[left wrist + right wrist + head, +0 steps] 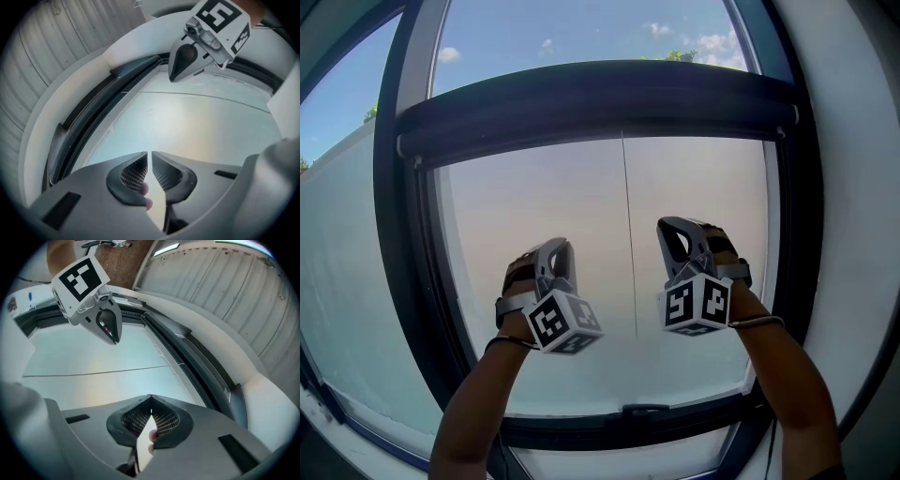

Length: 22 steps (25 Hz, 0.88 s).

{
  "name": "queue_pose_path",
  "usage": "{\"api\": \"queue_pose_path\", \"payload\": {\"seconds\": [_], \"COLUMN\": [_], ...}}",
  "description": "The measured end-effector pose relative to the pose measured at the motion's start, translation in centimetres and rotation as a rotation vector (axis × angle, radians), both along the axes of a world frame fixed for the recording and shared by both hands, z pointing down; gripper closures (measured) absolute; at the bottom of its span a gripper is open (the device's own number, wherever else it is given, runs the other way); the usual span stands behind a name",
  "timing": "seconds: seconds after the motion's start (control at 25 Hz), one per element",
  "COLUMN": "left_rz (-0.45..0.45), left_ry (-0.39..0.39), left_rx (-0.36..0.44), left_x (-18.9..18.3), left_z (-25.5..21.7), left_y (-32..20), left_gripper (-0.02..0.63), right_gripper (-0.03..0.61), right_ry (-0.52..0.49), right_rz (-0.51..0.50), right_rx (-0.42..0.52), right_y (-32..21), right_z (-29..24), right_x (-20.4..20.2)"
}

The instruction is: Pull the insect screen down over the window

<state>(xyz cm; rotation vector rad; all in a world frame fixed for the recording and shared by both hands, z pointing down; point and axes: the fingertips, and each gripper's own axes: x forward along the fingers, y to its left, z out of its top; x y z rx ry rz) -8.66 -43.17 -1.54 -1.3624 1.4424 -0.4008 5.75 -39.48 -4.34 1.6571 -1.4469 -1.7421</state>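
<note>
A dark horizontal bar [600,103] crosses the upper part of the window. Below it hangs a pale, hazy sheet [544,206] with a thin vertical cord [625,234] down its middle. A low dark bar with a small handle [645,410] runs along the bottom. My left gripper [561,246] and right gripper [670,225] are raised side by side before the pale sheet, pointing upward and touching nothing. In the left gripper view the left gripper [150,157] has its jaws shut and empty. The right gripper [150,399] in its own view is shut and empty too.
The dark window frame [398,234] curves round both sides, with a white reveal [853,187] at the right. Blue sky shows above the bar. A corrugated ceiling [225,282] lies overhead. Each gripper view also shows the other gripper: right [174,77], left [115,339].
</note>
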Motion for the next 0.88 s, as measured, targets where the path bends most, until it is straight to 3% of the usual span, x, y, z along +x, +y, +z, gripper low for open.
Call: {"api": "queue_pose_path", "payload": {"seconds": [0.28,0.44,0.56,0.68,0.88], "left_rz": [-0.135,-0.148,-0.157,-0.178,-0.232], "left_ry": [-0.069,-0.127,-0.164,-0.176,-0.213], "left_rx": [0.057,0.077,0.102,0.098,0.128], "left_x": [-0.9,-0.2,-0.4,-0.9,-1.6], "left_z": [-5.4,-7.5,-9.5,-11.3,-13.7], "left_y": [-0.4,-0.1,0.3,0.2,0.7], "left_gripper": [0.534,0.463,0.397,0.337,0.314], "right_gripper": [0.575,0.57,0.545,0.472,0.421], "right_ry": [0.06,0.084,0.096,0.124,0.156], "right_rz": [0.095,0.127,0.149,0.186,0.208], "right_rx": [0.027,0.044,0.07,0.06,0.085], "right_y": [-1.6,-1.6,-1.3,-1.8,-1.2], "right_z": [-4.6,-6.6,-8.4,-9.9,-11.9], "right_x": [0.0,0.2,0.4,1.0,1.0]}}
